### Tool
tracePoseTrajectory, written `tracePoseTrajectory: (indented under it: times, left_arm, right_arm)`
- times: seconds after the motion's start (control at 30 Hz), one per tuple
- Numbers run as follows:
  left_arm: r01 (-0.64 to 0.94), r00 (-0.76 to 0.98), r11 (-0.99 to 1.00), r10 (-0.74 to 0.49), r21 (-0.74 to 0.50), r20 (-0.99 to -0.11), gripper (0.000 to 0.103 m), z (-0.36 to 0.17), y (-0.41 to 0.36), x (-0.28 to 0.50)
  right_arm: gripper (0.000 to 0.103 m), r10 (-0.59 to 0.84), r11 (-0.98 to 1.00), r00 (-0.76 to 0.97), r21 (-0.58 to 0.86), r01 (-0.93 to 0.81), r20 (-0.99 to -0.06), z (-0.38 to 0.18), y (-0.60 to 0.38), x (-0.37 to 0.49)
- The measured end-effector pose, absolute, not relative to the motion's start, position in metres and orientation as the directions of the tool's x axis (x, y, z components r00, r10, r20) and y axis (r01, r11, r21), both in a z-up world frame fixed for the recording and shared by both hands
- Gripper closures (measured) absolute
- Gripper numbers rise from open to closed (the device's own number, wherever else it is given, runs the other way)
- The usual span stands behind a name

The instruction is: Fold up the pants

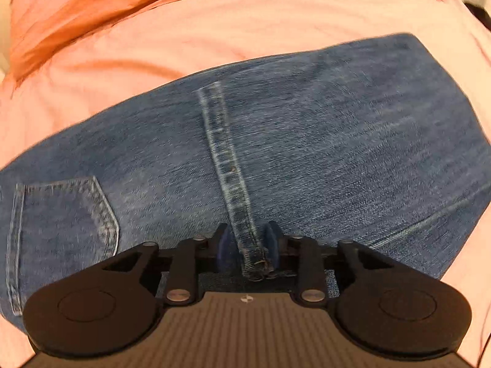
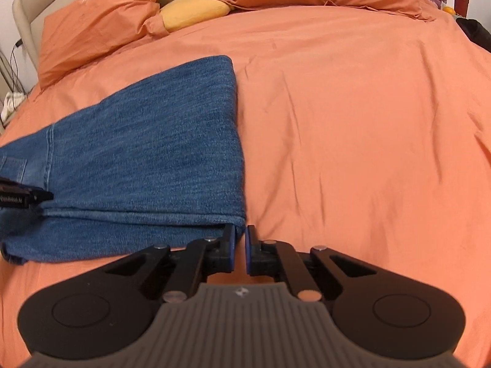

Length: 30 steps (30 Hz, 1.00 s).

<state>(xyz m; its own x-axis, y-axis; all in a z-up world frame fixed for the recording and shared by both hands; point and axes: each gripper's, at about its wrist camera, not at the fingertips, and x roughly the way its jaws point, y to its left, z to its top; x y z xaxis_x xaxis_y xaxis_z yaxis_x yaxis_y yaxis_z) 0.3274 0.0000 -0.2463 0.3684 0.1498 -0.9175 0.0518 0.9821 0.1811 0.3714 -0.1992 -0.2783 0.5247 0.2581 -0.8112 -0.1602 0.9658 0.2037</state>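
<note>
1. Left gripper [image 1: 247, 250] jaws clamp the jeans' [image 1: 276, 141] hem.
2. Right gripper [image 2: 241, 245] jaws, nearly closed, hold nothing beside the folded corner.
3. Jeans lie lengthwise across the bed [image 2: 353, 128], left side.

The pants [image 2: 147, 141] are coarse, faded blue denim with raised stitched seams. Beneath them the bedspread [image 2: 353, 122] is soft, matt orange cloth, lightly creased. The right gripper [image 2: 241, 245] is matt black plastic with shiny metal pins.
</note>
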Motion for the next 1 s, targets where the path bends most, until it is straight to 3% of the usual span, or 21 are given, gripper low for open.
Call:
tracePoseTrajectory:
  times: [0.07,0.2,0.33,0.5,0.57,0.63,0.8,0.9,1.0]
  left_arm:
    - [0.034,0.366,0.986,0.139,0.162,-0.920,0.067,-0.240,0.004,0.323]
    - [0.049,0.378,0.986,0.131,0.161,-0.916,0.068,-0.226,0.009,0.311]
    - [0.029,0.380,0.956,0.261,0.293,-0.888,0.073,-0.214,0.038,0.292]
    - [-0.057,0.424,0.980,0.199,0.193,-0.884,0.072,-0.185,0.087,0.259]
    - [-0.108,0.448,0.980,0.200,0.169,-0.871,0.068,-0.165,0.123,0.244]
    - [-0.142,0.456,0.981,0.182,0.131,-0.871,0.053,-0.152,0.146,0.238]
    - [-0.275,0.491,0.961,0.137,-0.004,-0.860,0.033,-0.120,0.196,0.219]
    - [-0.370,0.522,0.926,0.134,-0.081,-0.843,0.025,-0.119,0.230,0.202]
    - [-0.482,0.545,0.862,0.155,-0.157,-0.824,0.023,-0.134,0.261,0.184]
  right_arm:
    - [0.103,0.165,0.985,0.523,0.111,-0.132,-0.836,-0.279,-0.202,0.368]
    - [0.103,0.165,0.985,0.515,0.111,-0.135,-0.841,-0.267,-0.221,0.356]
    - [0.103,0.173,0.975,0.525,0.071,-0.209,-0.834,-0.245,-0.214,0.340]
    - [0.103,0.221,0.944,0.531,0.043,-0.328,-0.818,-0.219,-0.178,0.329]
    - [0.103,0.239,0.920,0.530,0.016,-0.391,-0.814,-0.211,-0.155,0.329]
    - [0.103,0.260,0.890,0.524,-0.009,-0.456,-0.811,-0.205,-0.131,0.331]
    - [0.103,0.294,0.789,0.507,-0.094,-0.607,-0.810,-0.200,-0.060,0.340]
    - [0.102,0.321,0.732,0.491,-0.117,-0.672,-0.810,-0.198,-0.021,0.350]
    - [0.101,0.344,0.671,0.480,-0.146,-0.727,-0.807,-0.199,0.016,0.360]
